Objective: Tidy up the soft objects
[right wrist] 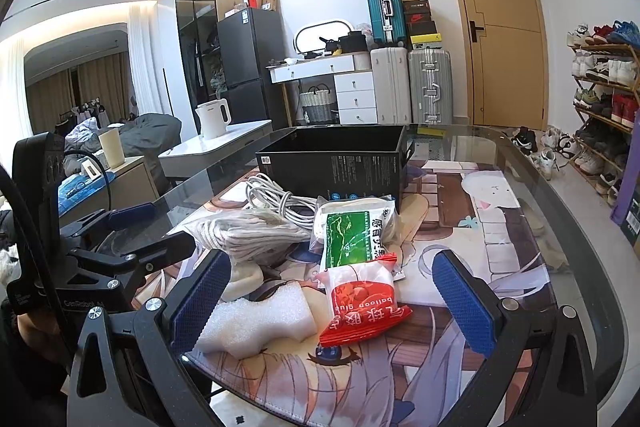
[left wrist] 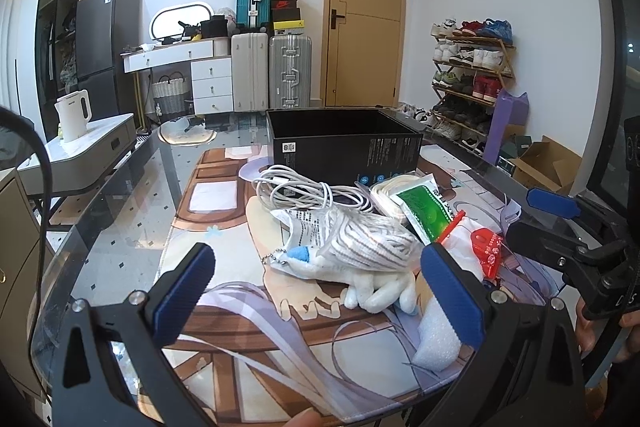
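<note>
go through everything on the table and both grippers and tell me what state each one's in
left gripper: open, holding nothing.
right gripper: open, holding nothing.
black box: open-topped, upright.
white cable: coiled, loose on the mat.
bagged rope: bundled in clear plastic.
green packet: sealed, lying flat.
red packet: sealed, lying flat.
foam piece: lying flat.

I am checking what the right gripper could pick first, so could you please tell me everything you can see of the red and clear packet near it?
The red and clear packet is a small sealed plastic pouch, clear at the top and red below with white print reading "balloon glue", upside down in the right wrist view. It looks soft and slightly puffed. It lies flat on the printed mat, in front of the open right gripper, touching neither finger. Its far edge overlaps the green and white packet, and its left edge meets the white foam piece.
</note>
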Available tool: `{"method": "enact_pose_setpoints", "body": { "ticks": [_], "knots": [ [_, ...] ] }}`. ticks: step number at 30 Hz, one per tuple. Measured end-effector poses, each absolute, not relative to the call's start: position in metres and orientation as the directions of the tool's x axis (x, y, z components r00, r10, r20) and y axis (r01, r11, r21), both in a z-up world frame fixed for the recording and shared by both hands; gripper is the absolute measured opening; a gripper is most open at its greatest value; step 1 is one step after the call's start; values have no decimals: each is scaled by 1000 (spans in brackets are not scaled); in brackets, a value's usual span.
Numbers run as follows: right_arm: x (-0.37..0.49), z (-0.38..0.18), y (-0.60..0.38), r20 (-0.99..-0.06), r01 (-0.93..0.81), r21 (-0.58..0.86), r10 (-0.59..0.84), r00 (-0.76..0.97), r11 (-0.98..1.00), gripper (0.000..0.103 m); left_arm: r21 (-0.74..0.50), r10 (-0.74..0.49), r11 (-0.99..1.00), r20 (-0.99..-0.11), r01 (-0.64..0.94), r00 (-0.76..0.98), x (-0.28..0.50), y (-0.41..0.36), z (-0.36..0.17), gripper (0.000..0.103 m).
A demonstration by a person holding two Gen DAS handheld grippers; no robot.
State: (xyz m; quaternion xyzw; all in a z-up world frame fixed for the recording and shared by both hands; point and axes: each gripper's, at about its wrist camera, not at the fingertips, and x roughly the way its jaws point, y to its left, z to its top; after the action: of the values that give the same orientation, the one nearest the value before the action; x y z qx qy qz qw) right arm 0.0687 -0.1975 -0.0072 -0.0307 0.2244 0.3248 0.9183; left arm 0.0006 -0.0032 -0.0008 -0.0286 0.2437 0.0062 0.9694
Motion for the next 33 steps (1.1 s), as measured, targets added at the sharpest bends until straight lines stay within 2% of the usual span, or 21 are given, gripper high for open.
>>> {"method": "enact_pose_setpoints", "body": {
  "ticks": [14,33],
  "knots": [
    [68,-8,-198,-446,-607,71,570,690,791,102,-65,-25,998,-429,-3,903,-1,-1,3,103],
    [75,-15,-207,-473,-573,49,524,708,818,102,-69,-41,998,-438,12,898,-2,-3,-1,103]
  ]
}}
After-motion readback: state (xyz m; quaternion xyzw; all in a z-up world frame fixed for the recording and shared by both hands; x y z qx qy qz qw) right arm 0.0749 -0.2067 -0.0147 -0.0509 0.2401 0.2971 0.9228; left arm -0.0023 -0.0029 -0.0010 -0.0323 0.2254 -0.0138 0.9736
